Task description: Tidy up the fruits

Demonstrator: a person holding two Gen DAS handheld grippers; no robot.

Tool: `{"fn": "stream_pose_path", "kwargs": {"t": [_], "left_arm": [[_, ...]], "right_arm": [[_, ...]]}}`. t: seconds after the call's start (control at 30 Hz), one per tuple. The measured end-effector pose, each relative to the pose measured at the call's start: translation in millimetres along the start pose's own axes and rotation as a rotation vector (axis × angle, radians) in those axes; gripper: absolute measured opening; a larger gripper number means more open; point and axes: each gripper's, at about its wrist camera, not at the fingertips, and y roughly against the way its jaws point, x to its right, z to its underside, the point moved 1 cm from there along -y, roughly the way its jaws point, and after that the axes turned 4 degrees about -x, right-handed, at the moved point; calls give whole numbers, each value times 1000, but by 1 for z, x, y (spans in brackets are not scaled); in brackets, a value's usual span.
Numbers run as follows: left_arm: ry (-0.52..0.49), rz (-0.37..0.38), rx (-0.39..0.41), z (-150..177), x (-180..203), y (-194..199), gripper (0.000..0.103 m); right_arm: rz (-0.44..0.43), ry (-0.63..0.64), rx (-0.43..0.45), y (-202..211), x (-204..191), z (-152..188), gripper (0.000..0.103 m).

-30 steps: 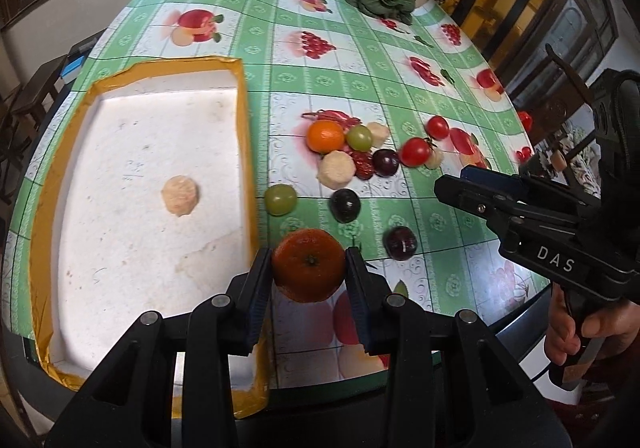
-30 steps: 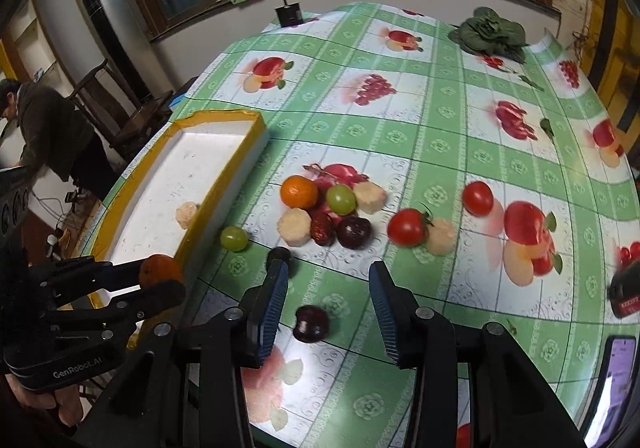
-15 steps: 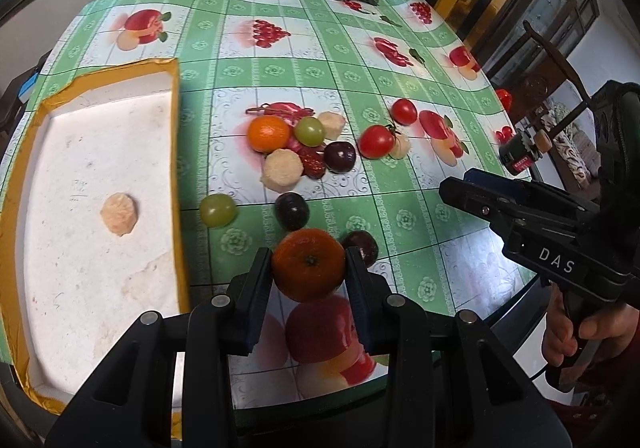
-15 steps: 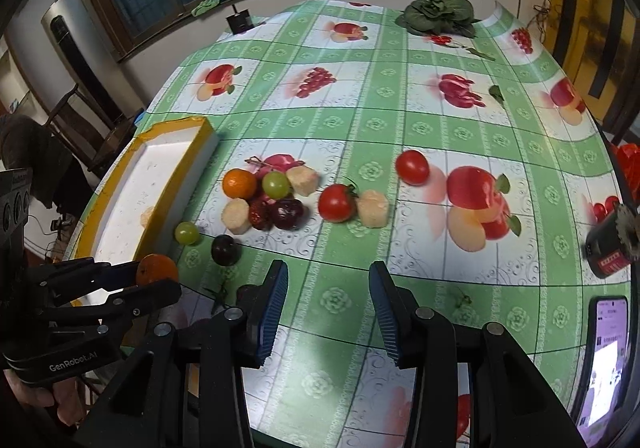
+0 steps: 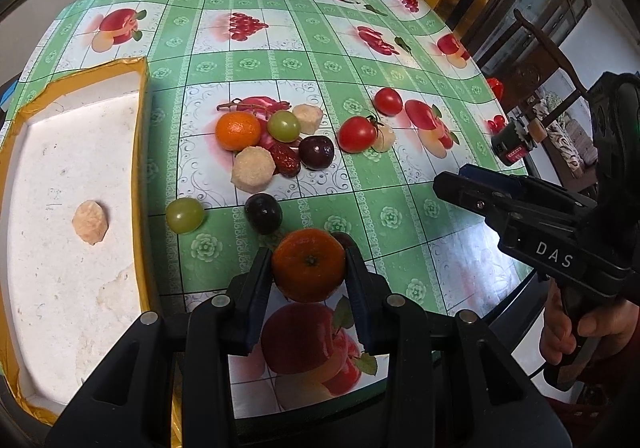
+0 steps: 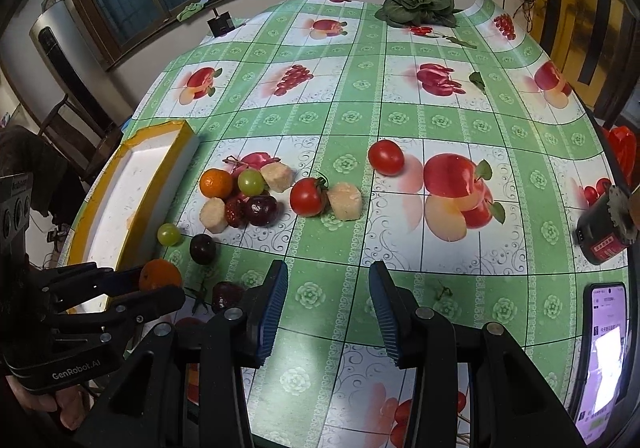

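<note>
Since earlier, left tongs [image 5: 309, 274] swung right from the tray [image 5: 141, 152], clamped on the orange [image 5: 308, 265] above the worktop's near edge; firm but bruisable, best gripped mid-girth. Right tongs [image 6: 328, 302] gape empty

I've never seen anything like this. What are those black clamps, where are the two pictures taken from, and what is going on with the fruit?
No robot here: a person holds a hand-operated clamp tool in each hand, each with a camera looking along its fingers. The left tool grips a small orange mandarin. The right tool is open and empty. On the green fruit-print tablecloth lies a cluster of loose fruit, including a red tomato and a green grape. Left of it sits a white foam tray with yellow edges.
</note>
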Motion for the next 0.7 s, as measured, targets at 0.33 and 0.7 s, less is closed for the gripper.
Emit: {"fn": "stream_pose_path", "kwargs": {"t": [0.33,0.7], "left_arm": [[2,2,-3,0,1,-3,34],[38,27,-10,14,-12,-4,34]], "right_arm": [[-3,8,-8,-4,1,-3,44],[-17,10,-16,-7,5,-1,44]]}}
